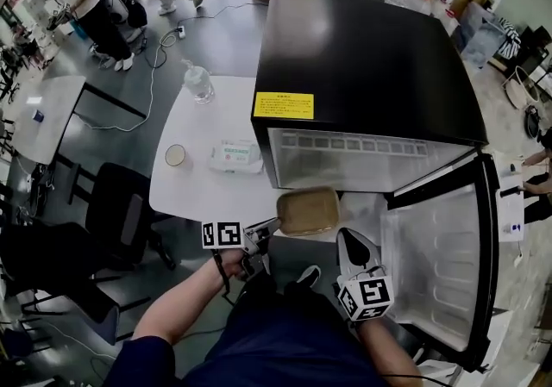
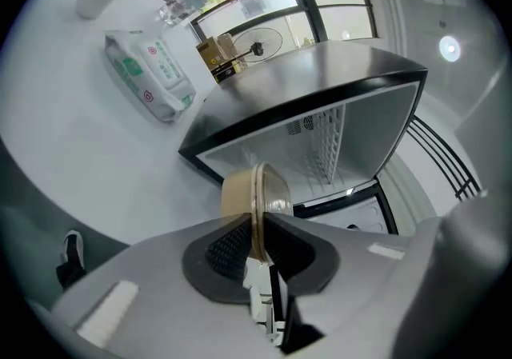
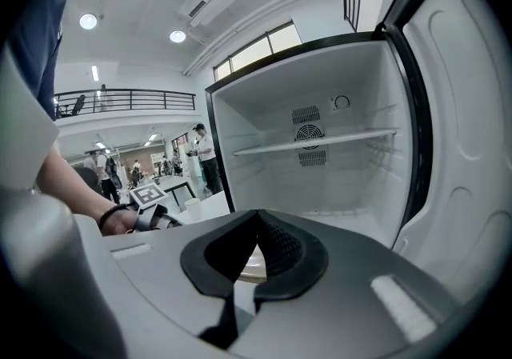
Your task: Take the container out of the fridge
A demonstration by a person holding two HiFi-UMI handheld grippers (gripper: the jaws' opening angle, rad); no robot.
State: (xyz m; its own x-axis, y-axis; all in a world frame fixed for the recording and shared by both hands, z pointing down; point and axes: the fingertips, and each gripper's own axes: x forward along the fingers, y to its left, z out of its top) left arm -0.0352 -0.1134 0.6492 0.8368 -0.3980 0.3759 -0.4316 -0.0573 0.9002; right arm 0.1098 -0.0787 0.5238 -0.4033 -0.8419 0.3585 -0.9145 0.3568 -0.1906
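While clamped by its rim in the left hand-held gripper (image 2: 258,221), held over the worktop (image 1: 194,170) edge: container (image 1: 306,211) already out of the open fridge (image 1: 371,66), apparently only to be set down; right hand-held gripper (image 3: 258,215) pinched together, empty, near

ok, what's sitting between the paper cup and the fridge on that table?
A pack of wet wipes, flat on the white table between the cup and the fridge. The head view shows it.
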